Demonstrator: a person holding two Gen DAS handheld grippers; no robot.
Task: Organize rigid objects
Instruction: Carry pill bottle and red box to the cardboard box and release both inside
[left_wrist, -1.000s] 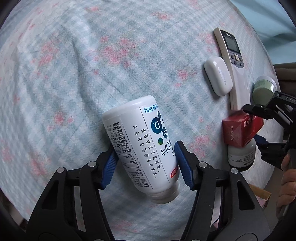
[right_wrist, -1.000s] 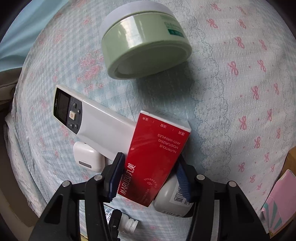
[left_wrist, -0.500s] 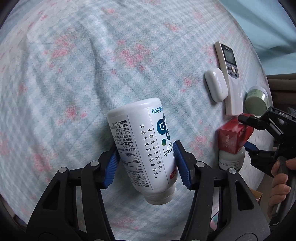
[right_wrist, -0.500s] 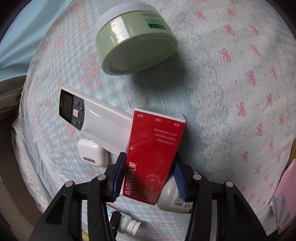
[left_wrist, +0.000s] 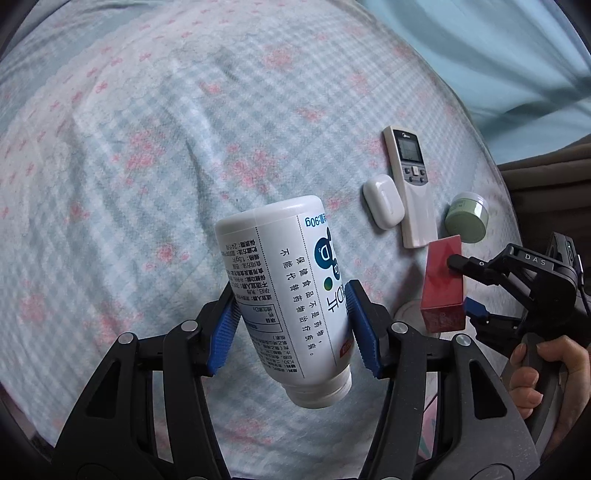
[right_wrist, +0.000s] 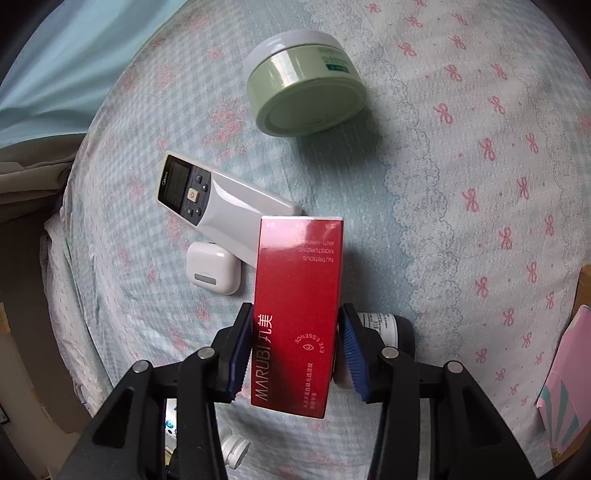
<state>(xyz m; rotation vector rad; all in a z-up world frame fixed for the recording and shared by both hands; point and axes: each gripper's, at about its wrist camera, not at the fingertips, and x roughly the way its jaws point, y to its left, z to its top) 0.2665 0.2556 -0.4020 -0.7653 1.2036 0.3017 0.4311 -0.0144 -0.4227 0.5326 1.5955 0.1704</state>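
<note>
My left gripper (left_wrist: 291, 325) is shut on a white supplement bottle (left_wrist: 284, 280) with Chinese print, held cap-down above the checked bedspread. My right gripper (right_wrist: 295, 350) is shut on a red MARUBI box (right_wrist: 299, 310) and holds it above the bed; the box (left_wrist: 443, 284) and that gripper (left_wrist: 469, 291) also show at the right of the left wrist view. On the bed lie a white remote (right_wrist: 218, 206), a white earbud case (right_wrist: 212, 273) and a green cream jar (right_wrist: 306, 85). A white jar (right_wrist: 380, 328) sits partly hidden under the red box.
The bedspread (left_wrist: 147, 166) stretches wide to the left of the items. A pink carton (right_wrist: 565, 384) lies at the right edge. A small white pump bottle (right_wrist: 232, 446) shows below the right gripper. Blue fabric (left_wrist: 498, 55) lies beyond the bed.
Both grippers have risen with their loads. The white bottle and the red box are higher above the bed, and the items on the bed look smaller.
</note>
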